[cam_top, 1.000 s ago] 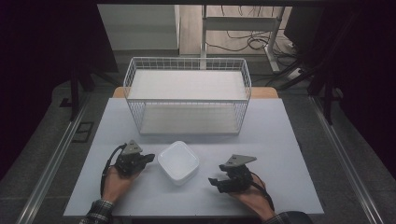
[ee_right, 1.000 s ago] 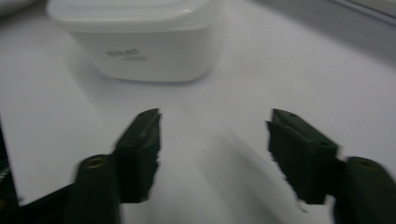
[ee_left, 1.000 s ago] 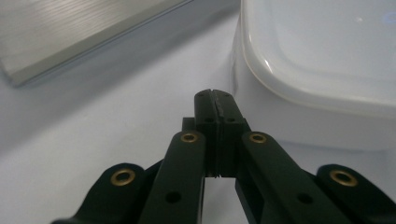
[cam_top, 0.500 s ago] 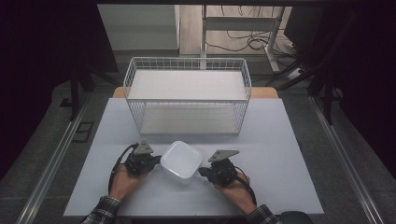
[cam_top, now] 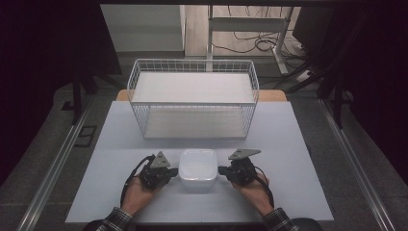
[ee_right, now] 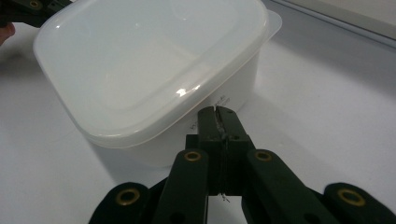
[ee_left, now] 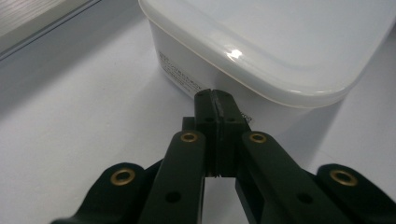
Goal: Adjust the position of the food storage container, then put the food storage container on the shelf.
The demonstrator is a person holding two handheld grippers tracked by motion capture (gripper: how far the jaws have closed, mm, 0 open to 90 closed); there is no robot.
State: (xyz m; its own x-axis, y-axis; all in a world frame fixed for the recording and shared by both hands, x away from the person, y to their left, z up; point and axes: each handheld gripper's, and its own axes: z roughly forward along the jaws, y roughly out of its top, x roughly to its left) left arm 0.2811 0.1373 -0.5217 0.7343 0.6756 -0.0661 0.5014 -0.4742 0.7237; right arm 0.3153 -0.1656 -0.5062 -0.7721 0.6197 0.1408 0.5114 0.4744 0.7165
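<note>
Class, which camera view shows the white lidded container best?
The right gripper view: the container shows nearly whole, lid and side wall close up. The left gripper view gives one corner and a printed label. The high view shows it small, from above.

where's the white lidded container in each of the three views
High view: the white lidded container sits low at centre on the white table, between the two grippers and in front of the wire basket.
Left gripper view: it takes the upper right, just past the shut jaws.
Right gripper view: it takes the upper left and centre, just past the shut jaws.
Shared landmark: the printed label on the container's side wall, plain in both gripper views.
</note>
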